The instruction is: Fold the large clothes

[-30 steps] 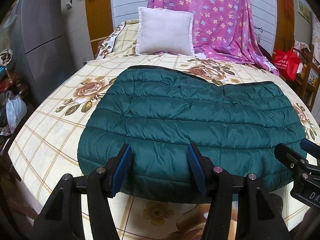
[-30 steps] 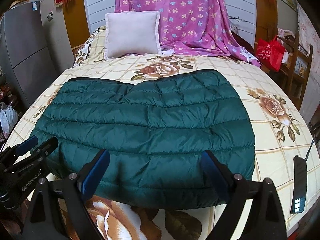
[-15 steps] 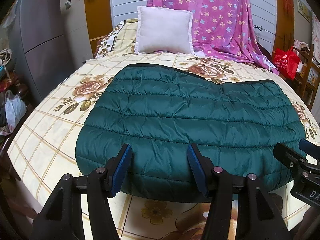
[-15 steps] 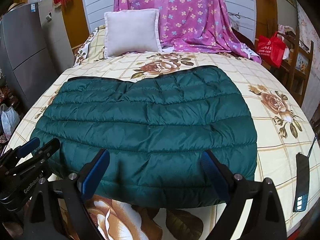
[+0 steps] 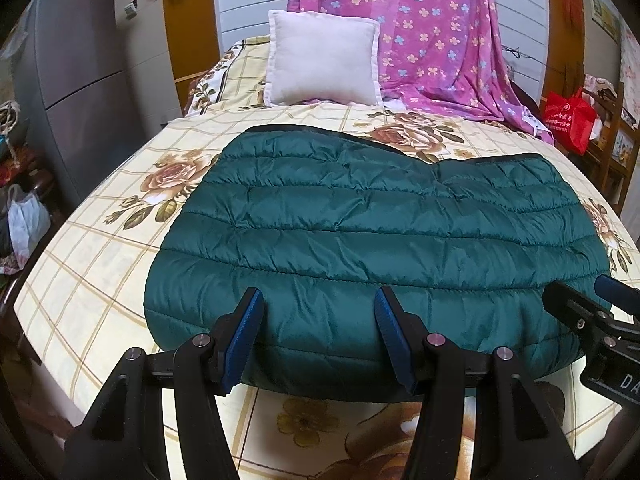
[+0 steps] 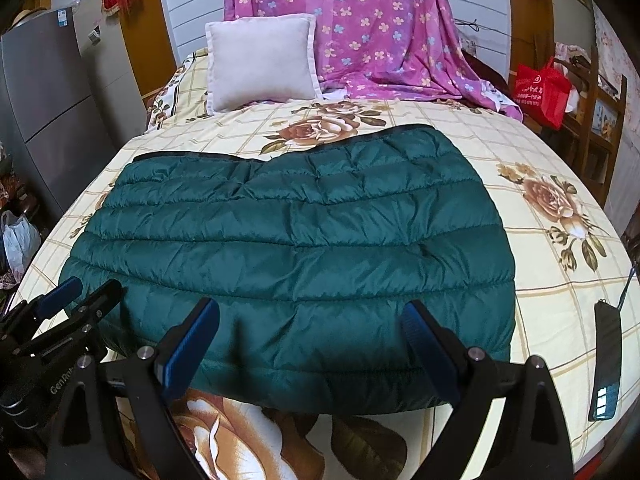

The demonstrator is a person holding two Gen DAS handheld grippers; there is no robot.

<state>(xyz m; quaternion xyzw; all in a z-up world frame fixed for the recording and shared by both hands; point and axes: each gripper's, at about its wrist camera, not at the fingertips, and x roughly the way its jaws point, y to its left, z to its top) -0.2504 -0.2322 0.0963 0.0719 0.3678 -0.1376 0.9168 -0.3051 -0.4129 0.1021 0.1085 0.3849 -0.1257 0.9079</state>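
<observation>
A dark green quilted down jacket (image 5: 372, 232) lies folded flat on the floral bedsheet (image 5: 96, 248); it also shows in the right wrist view (image 6: 296, 248). My left gripper (image 5: 318, 336) is open and empty, just above the jacket's near edge toward its left side. My right gripper (image 6: 310, 352) is open wide and empty, over the near edge toward the right side. Each gripper shows at the edge of the other's view: the right one (image 5: 592, 308), the left one (image 6: 80, 296).
A white pillow (image 5: 324, 64) and a pink floral blanket (image 5: 432, 40) sit at the head of the bed. A black phone (image 6: 606, 360) lies on the sheet right of the jacket. A grey fridge (image 5: 72, 88) stands left, a red bag (image 5: 570, 120) right.
Both grippers have drawn back and risen slightly, so the jacket sits a little farther away. The jaws stay open and the jacket has not moved.
</observation>
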